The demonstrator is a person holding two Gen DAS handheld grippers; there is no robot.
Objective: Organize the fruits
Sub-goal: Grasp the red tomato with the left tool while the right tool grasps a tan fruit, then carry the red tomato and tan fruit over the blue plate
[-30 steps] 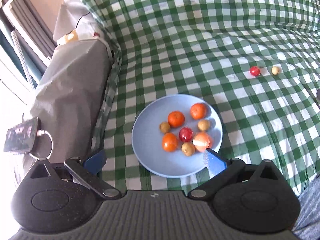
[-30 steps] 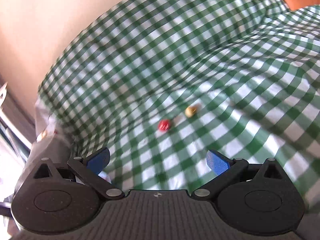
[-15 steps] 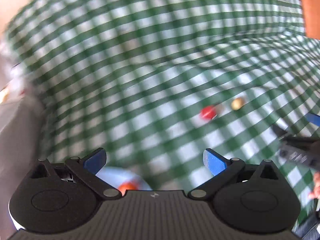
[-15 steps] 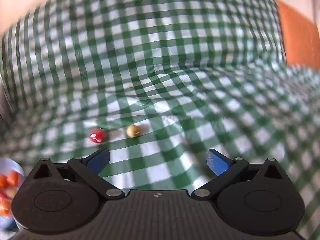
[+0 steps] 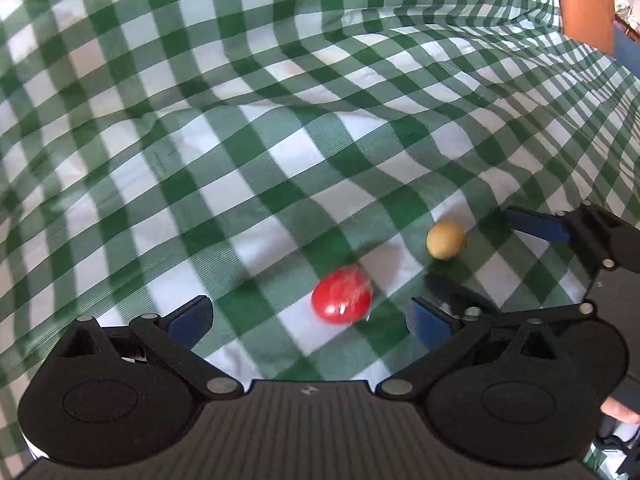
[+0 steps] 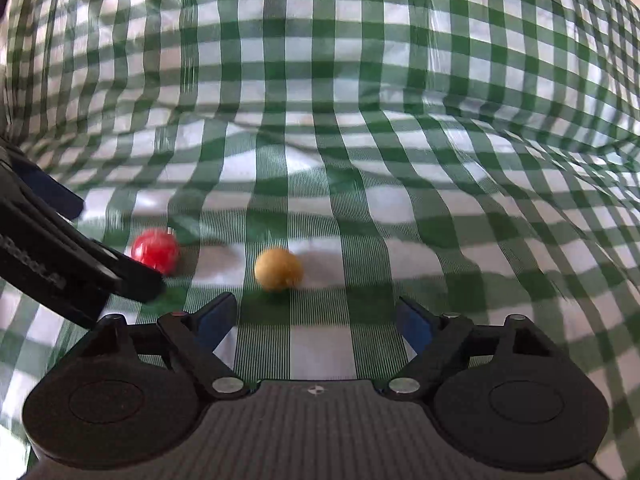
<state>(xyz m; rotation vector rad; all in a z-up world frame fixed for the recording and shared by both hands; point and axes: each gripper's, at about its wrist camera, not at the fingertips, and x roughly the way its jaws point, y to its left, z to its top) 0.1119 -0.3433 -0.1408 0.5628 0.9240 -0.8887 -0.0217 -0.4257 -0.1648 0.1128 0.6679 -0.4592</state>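
A small red fruit point(image 5: 342, 295) lies on the green checked cloth point(image 5: 248, 184), just ahead of my open left gripper point(image 5: 308, 320) and between its fingers. A small yellow-brown fruit point(image 5: 446, 239) lies to its right. In the right wrist view the yellow-brown fruit point(image 6: 278, 269) lies just ahead of my open right gripper point(image 6: 316, 320), slightly left of centre, and the red fruit point(image 6: 155, 250) lies further left. The left gripper's fingers point(image 6: 120, 276) reach in beside the red fruit. The right gripper also shows in the left wrist view point(image 5: 492, 256). The blue plate is out of view.
The cloth is wrinkled, with folds rising behind the fruits point(image 6: 320, 128). An orange-brown object point(image 5: 586, 0) stands at the far right edge of the cloth.
Both grippers have swung away from the blue plate and closed in on the two loose fruits. The plate has left the view. Both stay open.
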